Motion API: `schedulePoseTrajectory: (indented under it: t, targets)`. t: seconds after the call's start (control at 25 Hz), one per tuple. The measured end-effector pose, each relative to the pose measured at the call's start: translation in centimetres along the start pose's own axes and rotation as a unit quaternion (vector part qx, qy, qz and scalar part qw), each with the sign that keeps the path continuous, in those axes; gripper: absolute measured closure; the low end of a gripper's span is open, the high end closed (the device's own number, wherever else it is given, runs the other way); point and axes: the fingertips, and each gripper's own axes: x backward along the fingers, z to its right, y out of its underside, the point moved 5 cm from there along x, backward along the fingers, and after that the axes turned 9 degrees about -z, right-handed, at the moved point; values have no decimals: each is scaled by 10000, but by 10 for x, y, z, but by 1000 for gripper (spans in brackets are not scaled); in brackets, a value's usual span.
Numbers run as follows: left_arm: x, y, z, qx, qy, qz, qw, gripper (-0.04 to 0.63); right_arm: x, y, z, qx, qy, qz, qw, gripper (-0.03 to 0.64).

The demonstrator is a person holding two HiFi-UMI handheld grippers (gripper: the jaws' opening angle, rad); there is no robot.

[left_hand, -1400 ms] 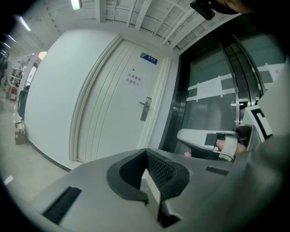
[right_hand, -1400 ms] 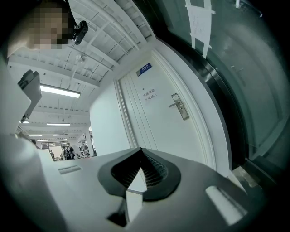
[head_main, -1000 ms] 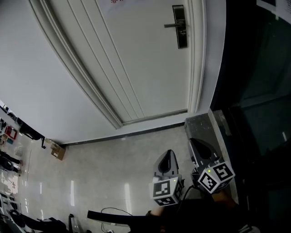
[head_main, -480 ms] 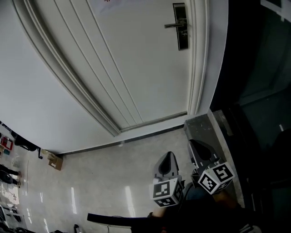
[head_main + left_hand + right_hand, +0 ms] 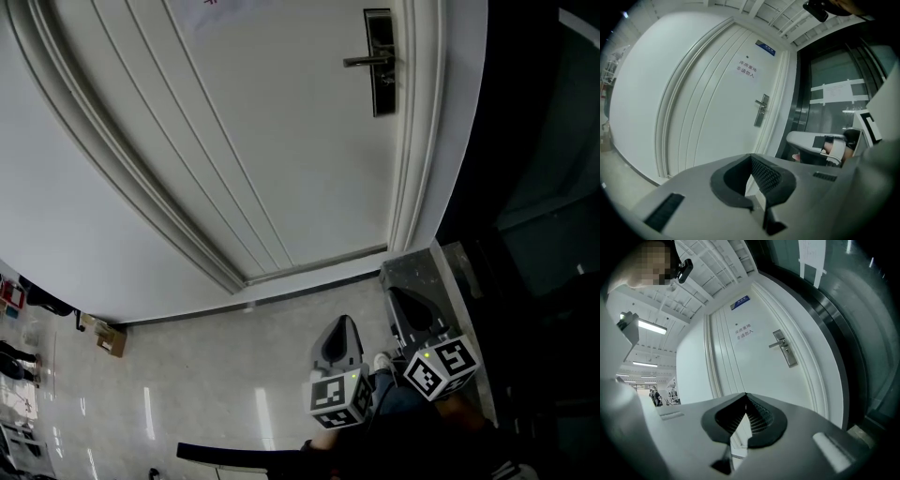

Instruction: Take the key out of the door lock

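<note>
The white door (image 5: 272, 141) carries a dark lock plate (image 5: 380, 64) with a lever handle (image 5: 366, 61) at its right edge. The same lock plate shows far ahead in the left gripper view (image 5: 761, 110) and in the right gripper view (image 5: 785, 349). The key is too small to make out. My left gripper (image 5: 345, 323) and right gripper (image 5: 405, 298) are held low, side by side, far short of the door. Both are shut with nothing between the jaws. From their own cameras the tips of the left gripper (image 5: 751, 157) and the right gripper (image 5: 745, 397) meet.
Right of the door frame are a dark glass wall (image 5: 534, 187) and a grey stone ledge (image 5: 422, 267) at floor level. A small cardboard box (image 5: 111, 339) lies by the wall at left. A shoe (image 5: 382, 361) shows between the grippers. A printed sign (image 5: 746, 69) is on the door.
The door and lock plate have slid slightly right and down in the head view as I came nearer. Both grippers keep their places in the picture and stay shut.
</note>
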Motion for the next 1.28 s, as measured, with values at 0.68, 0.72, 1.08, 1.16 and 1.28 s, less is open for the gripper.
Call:
schedulePoseTrajectory:
  t: [0.68, 0.72, 1.08, 1.16, 1.28]
  targets:
    - [-159, -67, 9, 6, -340, 187, 9992, 595, -107, -60, 125, 91, -234, -25, 9997, 615]
    - [-166, -69, 11, 5, -337, 193, 9992, 596, -111, -63, 132, 117, -247, -34, 9996, 615]
    - [-208, -79, 18, 10, -357, 207, 9991, 596, -139, -72, 166, 132, -243, -66, 9996, 615]
    - [-215, -82, 17, 16, -358, 190, 9992, 596, -145, -73, 172, 121, -220, -61, 9997, 614]
    - [-227, -88, 16, 0, -308, 176, 9994, 596, -156, -76, 178, 99, -214, -72, 9997, 615]
